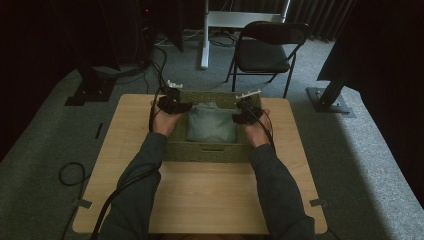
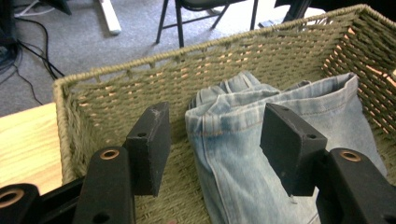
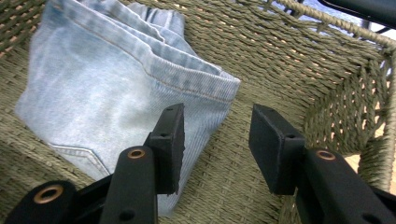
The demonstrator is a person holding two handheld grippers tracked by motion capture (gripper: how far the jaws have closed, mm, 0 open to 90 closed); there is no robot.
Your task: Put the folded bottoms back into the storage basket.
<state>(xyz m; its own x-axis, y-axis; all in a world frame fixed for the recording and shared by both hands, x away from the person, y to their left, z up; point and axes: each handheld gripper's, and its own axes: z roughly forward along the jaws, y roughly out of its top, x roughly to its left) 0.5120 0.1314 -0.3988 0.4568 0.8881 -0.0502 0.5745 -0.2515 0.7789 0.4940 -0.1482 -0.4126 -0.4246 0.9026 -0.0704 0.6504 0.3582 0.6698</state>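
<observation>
A folded pair of light blue jeans (image 1: pixel 211 125) lies inside a green woven basket (image 1: pixel 210 152) on the wooden table. My left gripper (image 1: pixel 177 106) hangs over the basket's left inner side and my right gripper (image 1: pixel 243 116) over its right inner side. In the left gripper view the jaws (image 2: pixel 217 140) stand apart over the near corner of the jeans (image 2: pixel 243 154), beside the basket wall (image 2: pixel 116 84), and no pad presses on the cloth. In the right gripper view the gripper (image 3: pixel 217 140) is open above the basket floor, and its left pad overlaps the hem edge of the jeans (image 3: pixel 107 88).
The basket takes up the far middle of the light wooden table (image 1: pixel 200 200), with bare wood in front of it and at both sides. A black folding chair (image 1: pixel 265 50) and a white stand leg (image 1: pixel 204 35) stand on the carpet beyond. Cables (image 1: pixel 70 172) lie on the floor at the left.
</observation>
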